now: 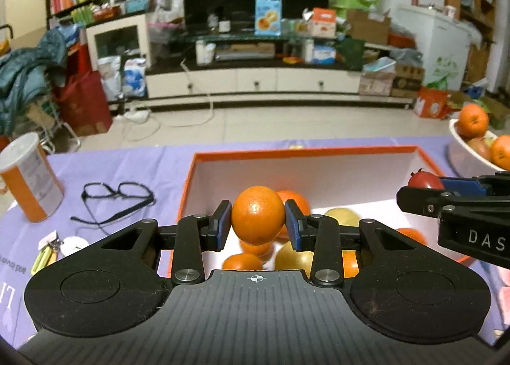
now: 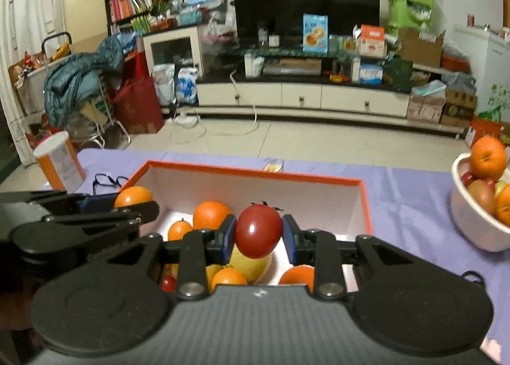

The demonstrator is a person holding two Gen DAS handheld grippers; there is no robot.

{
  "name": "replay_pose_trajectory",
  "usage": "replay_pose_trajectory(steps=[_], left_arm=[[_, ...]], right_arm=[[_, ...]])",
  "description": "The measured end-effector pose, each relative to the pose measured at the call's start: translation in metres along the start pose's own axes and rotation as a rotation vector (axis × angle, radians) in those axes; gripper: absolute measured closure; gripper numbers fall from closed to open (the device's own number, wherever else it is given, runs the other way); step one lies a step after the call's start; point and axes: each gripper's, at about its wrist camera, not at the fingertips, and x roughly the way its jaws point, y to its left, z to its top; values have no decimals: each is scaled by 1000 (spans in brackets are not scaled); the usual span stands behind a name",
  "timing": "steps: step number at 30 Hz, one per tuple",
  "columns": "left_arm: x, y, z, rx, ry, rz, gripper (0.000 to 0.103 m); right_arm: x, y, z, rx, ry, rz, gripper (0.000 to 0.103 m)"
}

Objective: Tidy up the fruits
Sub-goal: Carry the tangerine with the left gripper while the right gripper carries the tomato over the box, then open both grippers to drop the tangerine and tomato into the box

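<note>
Left claw (image 1: 258, 221) grips an orange (image 1: 257, 215) and right claw (image 2: 258, 234) a tomato (image 2: 258, 230) above the box (image 2: 255, 173), so next probably comes lowering and releasing.

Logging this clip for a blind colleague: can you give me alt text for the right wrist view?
The right gripper holds a red tomato above an orange-rimmed box of oranges and yellow fruit. At left, the left gripper holds an orange; at right, a white bowl of fruit sits on the purple tablecloth.

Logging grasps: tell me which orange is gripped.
The orange clamped between the left tool's blue pads, held above the orange-rimmed box; the other oranges lie loose inside.
</note>
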Motion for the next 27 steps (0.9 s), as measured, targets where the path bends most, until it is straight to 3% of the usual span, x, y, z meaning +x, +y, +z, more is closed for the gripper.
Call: replay_pose_trajectory(steps=[5, 16, 17, 18, 19, 27], left_arm=[[9, 12, 1, -32, 17, 13, 99], [34, -11, -12, 20, 87, -30, 97], [34, -12, -13, 29, 88, -38, 93], [32, -13, -13, 34, 82, -38, 82], [29, -13, -12, 35, 71, -36, 73], [-36, 14, 7, -31, -84, -38, 62]], right_arm=[[20, -2, -3, 24, 40, 3, 72], [43, 0, -22, 2, 105, -8, 71], [43, -1, -23, 4, 104, -8, 67], [43, -3, -23, 7, 101, -6, 57], [41, -6, -24, 10, 98, -2, 55], [-26, -21, -13, 36, -72, 30, 45]])
